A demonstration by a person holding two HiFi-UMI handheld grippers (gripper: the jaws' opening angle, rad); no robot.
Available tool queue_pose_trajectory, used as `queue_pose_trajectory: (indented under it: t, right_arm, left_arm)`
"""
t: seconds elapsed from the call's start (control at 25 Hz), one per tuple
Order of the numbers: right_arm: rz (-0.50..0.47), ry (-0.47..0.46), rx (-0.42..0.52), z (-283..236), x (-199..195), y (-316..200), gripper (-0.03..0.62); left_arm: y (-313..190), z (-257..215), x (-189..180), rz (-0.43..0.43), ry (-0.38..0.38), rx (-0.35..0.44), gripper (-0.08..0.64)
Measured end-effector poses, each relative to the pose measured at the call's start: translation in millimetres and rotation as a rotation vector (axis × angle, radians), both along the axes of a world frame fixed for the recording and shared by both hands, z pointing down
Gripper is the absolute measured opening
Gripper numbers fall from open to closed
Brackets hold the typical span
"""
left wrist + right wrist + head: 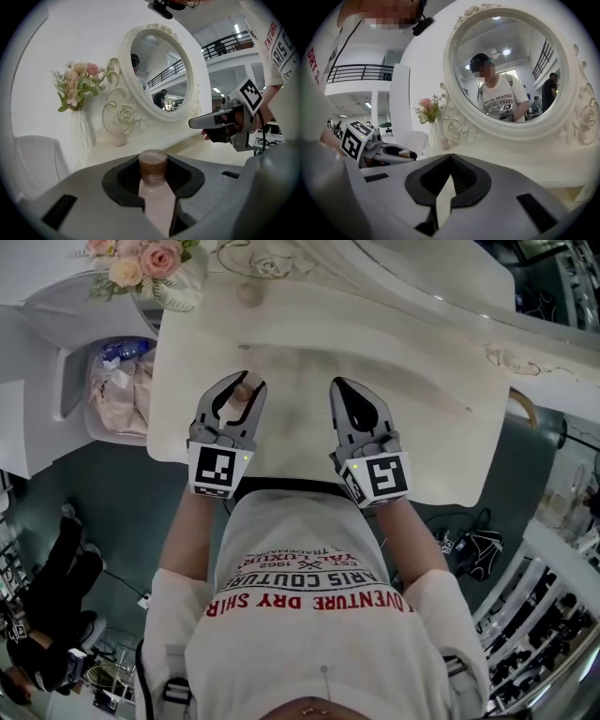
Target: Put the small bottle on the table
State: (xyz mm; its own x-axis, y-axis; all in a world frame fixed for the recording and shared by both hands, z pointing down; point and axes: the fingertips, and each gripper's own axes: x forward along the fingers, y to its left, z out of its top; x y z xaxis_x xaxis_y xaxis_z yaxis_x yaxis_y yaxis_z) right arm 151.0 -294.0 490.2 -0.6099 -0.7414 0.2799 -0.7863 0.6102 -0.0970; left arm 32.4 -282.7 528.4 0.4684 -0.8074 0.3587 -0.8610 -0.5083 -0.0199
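Observation:
The small bottle (153,169) has a pale pink body and a brown cap. It stands upright between the jaws of my left gripper (153,187), which is shut on it. In the head view the left gripper (241,390) holds the bottle (242,393) over the near left part of the cream dressing table (422,399). Whether the bottle touches the tabletop is hidden. My right gripper (351,395) hovers beside it on the right, shut, with nothing in it. In the right gripper view the jaw tips of that gripper (450,157) meet.
An oval white mirror (159,70) with a carved frame stands at the back of the table. A vase of pink flowers (150,268) and a small pale jar (249,294) sit at the far left. A bin holding bags (122,390) stands left of the table.

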Motion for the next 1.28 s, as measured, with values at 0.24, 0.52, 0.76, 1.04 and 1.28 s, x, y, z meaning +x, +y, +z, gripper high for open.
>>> queue_pose_trajectory:
  t: [0.24, 0.52, 0.76, 1.04, 1.28]
  right_arm:
    - [-0.034, 0.023, -0.036, 30.5, -3.2, -10.7, -0.002]
    - [-0.034, 0.032, -0.076, 55.3, -6.0, -16.0, -0.002]
    - [-0.018, 0.042, -0.102, 64.7, -7.9, -17.8, -0.002]
    - [0.006, 0.045, -0.115, 64.2, -13.4, -13.8, -0.002]
    - [0.023, 0.046, -0.102, 53.4, -21.0, -9.3, -0.002]
  left_arm:
    - [-9.9, 27.5, -4.3, -0.036, -0.003, -0.029, 0.129]
    - [-17.8, 47.8, -6.9, -0.026, -0.034, -0.037, 0.129]
    - [-26.1, 49.1, -12.8, -0.023, 0.002, -0.020, 0.129]
    - [-25.2, 49.7, -16.8, -0.014, 0.029, 0.023, 0.129]
    - [-26.6, 51.6, -15.0, 0.031, 0.066, -0.005, 0.135]
